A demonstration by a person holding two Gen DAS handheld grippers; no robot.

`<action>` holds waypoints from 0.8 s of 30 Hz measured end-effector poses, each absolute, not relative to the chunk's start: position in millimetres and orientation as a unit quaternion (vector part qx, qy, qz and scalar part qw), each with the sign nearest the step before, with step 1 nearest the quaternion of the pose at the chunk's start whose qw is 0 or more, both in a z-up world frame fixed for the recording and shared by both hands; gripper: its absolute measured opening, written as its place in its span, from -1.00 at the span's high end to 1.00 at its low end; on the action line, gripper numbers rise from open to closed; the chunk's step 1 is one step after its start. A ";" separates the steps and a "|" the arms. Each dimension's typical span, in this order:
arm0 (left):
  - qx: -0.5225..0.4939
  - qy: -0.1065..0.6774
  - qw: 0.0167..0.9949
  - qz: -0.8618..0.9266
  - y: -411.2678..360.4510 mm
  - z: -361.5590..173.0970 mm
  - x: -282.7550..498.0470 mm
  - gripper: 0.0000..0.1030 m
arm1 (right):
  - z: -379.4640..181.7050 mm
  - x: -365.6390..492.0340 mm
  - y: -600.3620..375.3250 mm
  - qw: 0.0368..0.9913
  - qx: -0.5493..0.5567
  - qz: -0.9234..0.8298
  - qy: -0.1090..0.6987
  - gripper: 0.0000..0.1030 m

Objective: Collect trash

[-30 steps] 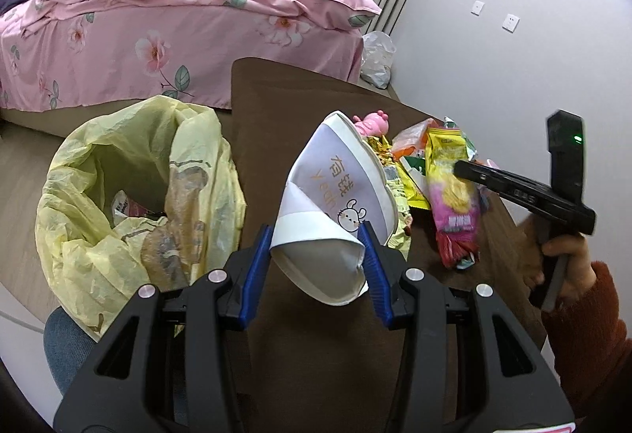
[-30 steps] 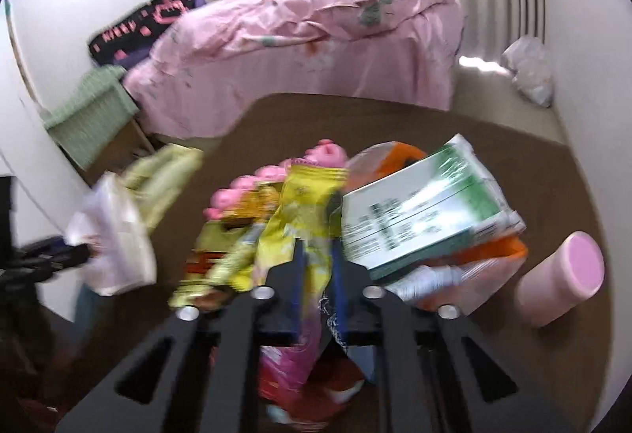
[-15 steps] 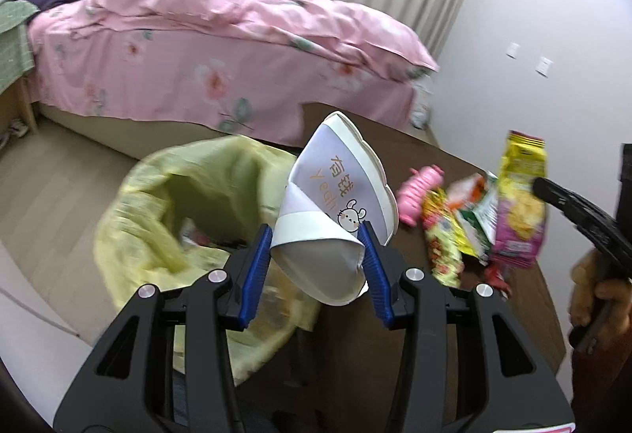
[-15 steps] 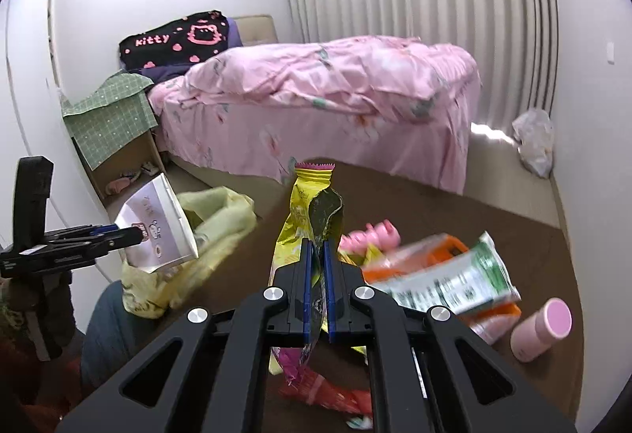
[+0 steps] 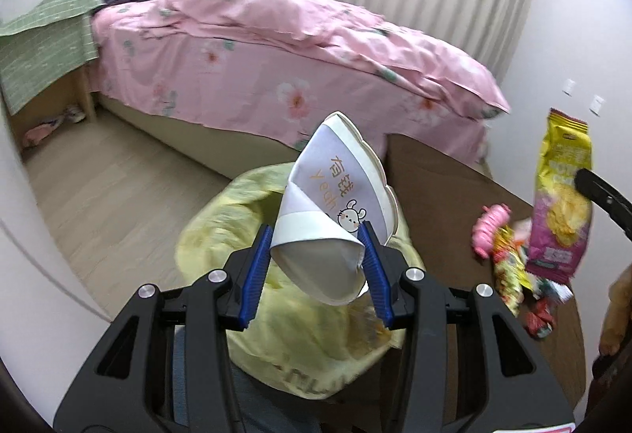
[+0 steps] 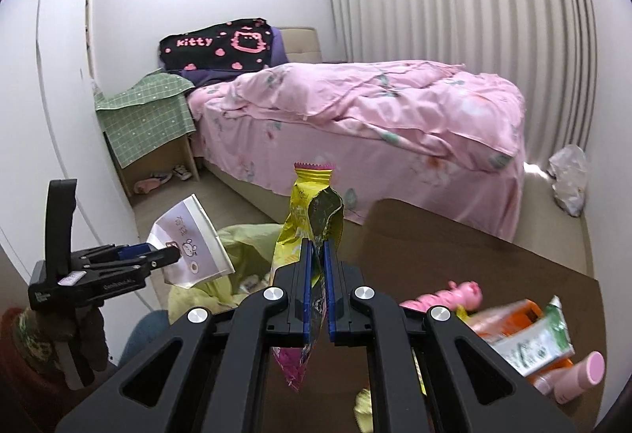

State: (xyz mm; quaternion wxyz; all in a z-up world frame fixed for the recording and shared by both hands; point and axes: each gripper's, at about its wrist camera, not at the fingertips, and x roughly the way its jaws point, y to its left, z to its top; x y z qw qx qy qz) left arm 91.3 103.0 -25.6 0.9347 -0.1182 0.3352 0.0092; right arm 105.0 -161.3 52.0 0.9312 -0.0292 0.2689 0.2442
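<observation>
The left gripper (image 5: 316,255) is clamped on a crushed paper cup (image 5: 335,204), its blue pads pressing the cup's flattened base from both sides. The cup's long axis runs away from the gripper and upward, its squashed rim pointing towards the bed (image 5: 276,50). It hangs in the air over the open yellow trash bag (image 5: 316,346), which sits just off the near left corner of the brown table (image 5: 434,180).

The right gripper (image 6: 316,267) is closed tight on a yellow and pink snack packet (image 6: 312,208). The packet stands upright between the jaws, long axis vertical: its crimped yellow end points up and its pink end dangles below the fingers, clear of the table's near edge.

Further back on the table, towards its right edge, lie a pink toy (image 6: 454,295), a green and white packet (image 6: 529,342) and a pink bottle (image 6: 576,377).
</observation>
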 end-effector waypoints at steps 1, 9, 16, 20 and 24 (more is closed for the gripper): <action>-0.118 0.334 0.935 0.020 105.3 -25.9 92.0 0.18 | 51.9 108.5 -155.0 0.931 -0.028 0.248 0.267 0.86; -0.146 0.337 0.928 0.060 124.7 -35.5 109.2 0.18 | 31.3 148.0 -100.4 0.920 -0.041 0.276 0.275 0.87; -0.150 0.363 0.917 0.064 123.3 -57.6 127.2 0.18 | -14.4 189.0 -71.0 0.902 -0.032 0.294 0.316 0.87; -0.155 0.372 0.913 0.066 125.3 -65.5 134.7 0.18 | -30.1 203.7 -64.8 0.893 -0.017 0.302 0.334 0.86; -0.170 0.384 0.905 0.063 127.8 -73.7 144.4 0.18 | -37.4 211.9 -64.8 0.888 -0.003 0.307 0.341 0.86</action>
